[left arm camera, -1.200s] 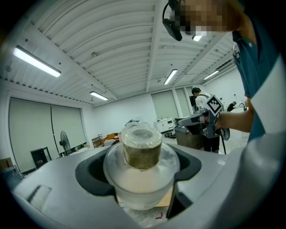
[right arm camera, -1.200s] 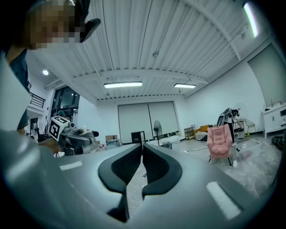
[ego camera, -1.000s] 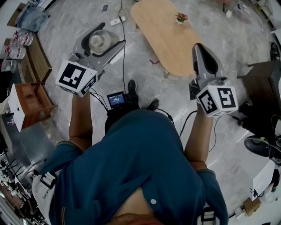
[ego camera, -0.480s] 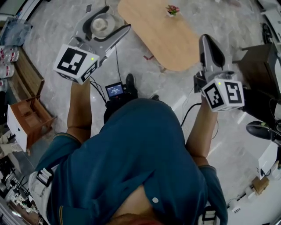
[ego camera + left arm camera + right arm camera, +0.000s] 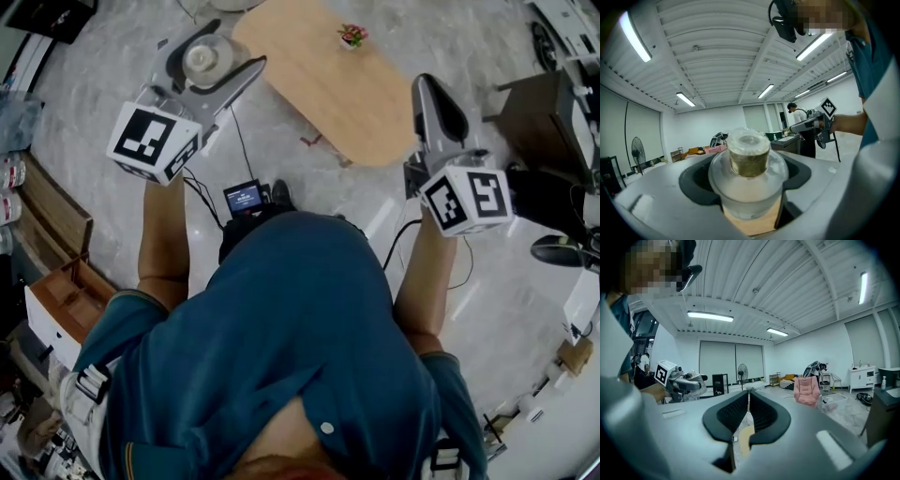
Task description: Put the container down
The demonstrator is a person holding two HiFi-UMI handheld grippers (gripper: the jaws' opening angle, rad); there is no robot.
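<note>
My left gripper (image 5: 230, 47) is shut on a clear round container (image 5: 201, 60) with a pale lid, held in the air over the marble floor beside the left end of the oval wooden table (image 5: 323, 84). In the left gripper view the container (image 5: 749, 161) fills the space between the jaws, and its gold-banded neck points at the camera. My right gripper (image 5: 427, 89) hovers at the table's right edge, shut with nothing in it. In the right gripper view its dark pads (image 5: 761, 416) meet (image 5: 747, 411), and the left gripper (image 5: 679, 382) shows far off.
A small potted flower (image 5: 352, 36) stands on the table's far end. A small screen device (image 5: 244, 198) with cables lies on the floor by the person's feet. There is a dark cabinet (image 5: 534, 108) at the right and a wooden crate (image 5: 66, 295) at the left.
The person has stepped toward the table, which now lies closer between both grippers. The left gripper has carried the container up and toward the table's left end. Both grips are unchanged.
</note>
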